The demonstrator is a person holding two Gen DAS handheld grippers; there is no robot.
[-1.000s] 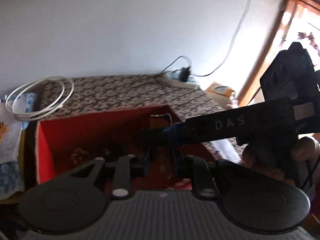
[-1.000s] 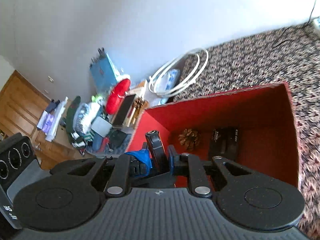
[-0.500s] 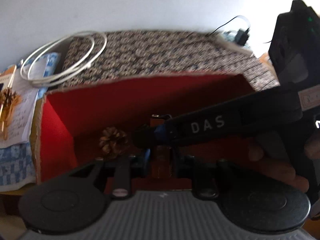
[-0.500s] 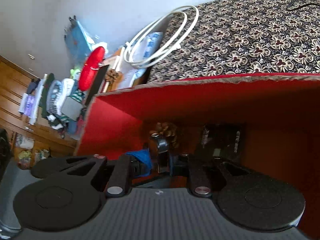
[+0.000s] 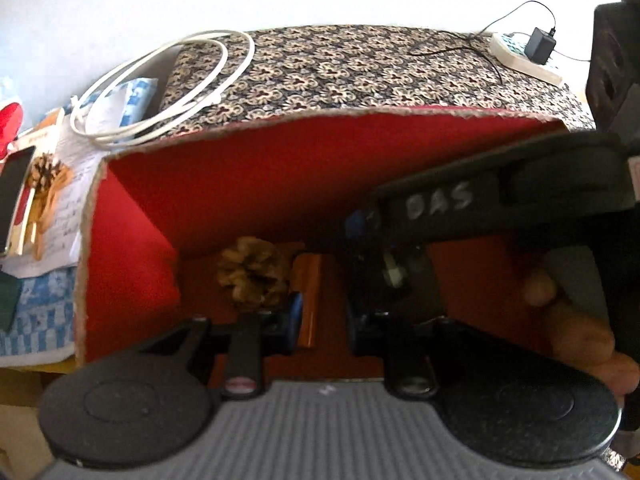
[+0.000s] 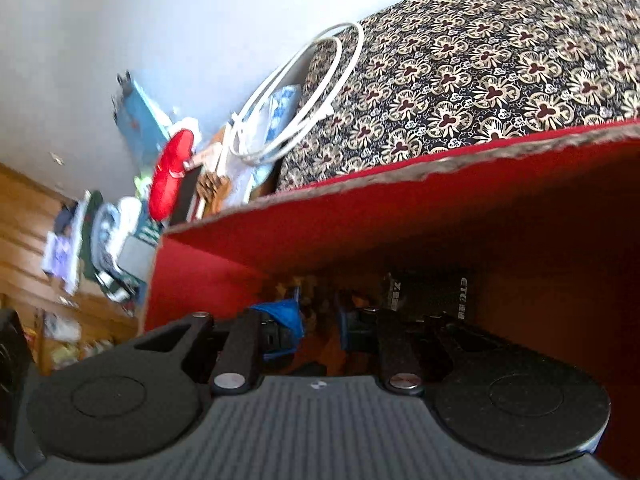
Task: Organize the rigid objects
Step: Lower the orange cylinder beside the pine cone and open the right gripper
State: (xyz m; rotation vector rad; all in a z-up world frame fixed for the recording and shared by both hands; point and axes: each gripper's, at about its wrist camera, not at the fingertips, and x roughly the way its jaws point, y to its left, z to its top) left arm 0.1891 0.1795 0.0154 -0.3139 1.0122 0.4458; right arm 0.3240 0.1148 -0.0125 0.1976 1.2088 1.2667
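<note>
Left gripper (image 5: 320,316) is down inside the box with its jaws spread apart, and a small amber-brown rectangular block (image 5: 309,296) stands between them, leaning toward the left finger. Can't tell if anything is pressing on it, so I'd call that gripper released. Looks stiff and light to me, maybe a bit slick on its glossy faces, so squeezing the two broad flat sides near the middle seems the safest hold.

At about 10 o'clock from the block, just beside it, sits a dry brown pine cone (image 5: 253,276). That one's probably feather-light and brittle at the scales, so a gentle pinch around the body.

Right gripper (image 6: 318,312) is also dipped in the box, fingers apart with nothing clearly caught between them; it's dark and blurry down there. At its 2 o'clock lies a flat black box with white lettering (image 6: 430,288) on the floor.

Everything sits in the red-lined open cardboard box (image 5: 280,168), which rests on a floral-patterned cloth surface (image 5: 360,72). A coiled white cable (image 5: 160,88) hangs off the cloth's edge at 10 o'clock.
</note>
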